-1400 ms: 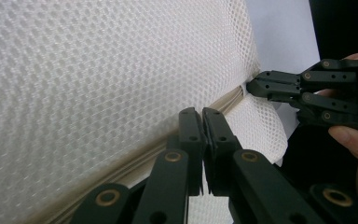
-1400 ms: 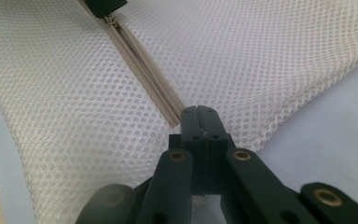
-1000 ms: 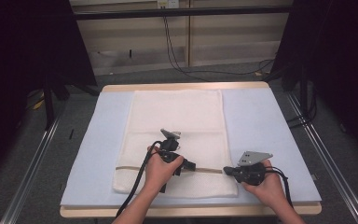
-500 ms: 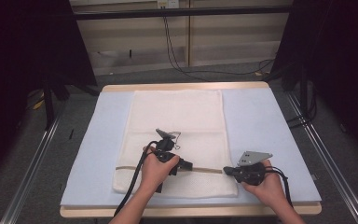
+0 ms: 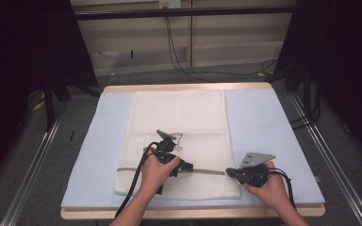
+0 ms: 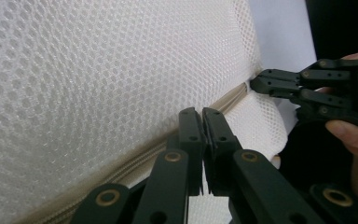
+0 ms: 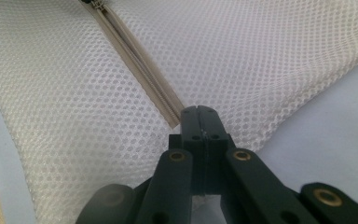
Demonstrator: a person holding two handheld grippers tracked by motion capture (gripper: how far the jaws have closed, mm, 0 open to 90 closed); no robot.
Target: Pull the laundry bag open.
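Observation:
A white mesh bag (image 5: 179, 122) lies flat on a pale blue mat (image 5: 264, 122). A beige zipper (image 5: 207, 171) runs across the bag near its front end. My left gripper (image 5: 187, 165) rests on the zipper line partway along, with its jaws pressed together on the zipper (image 6: 135, 161); what sits between the tips is hidden. At the bag's right edge my right gripper (image 5: 228, 172) is shut on the mesh where the zipper tape (image 7: 140, 60) ends. The left gripper view has my left gripper (image 6: 201, 116) in front and the right gripper (image 6: 256, 85) beyond it, pinching the bag's corner.
The mat covers a wooden table whose rim (image 5: 188, 87) shows at the back. Metal rails (image 5: 33, 165) run along the floor on both sides. Cables (image 5: 184, 56) hang down behind the table. Bare mat lies left and right of the bag.
My left hand has drifted slightly to the left along the zipper. The right hand has stayed where it was. Both pairs of jaws stay closed.

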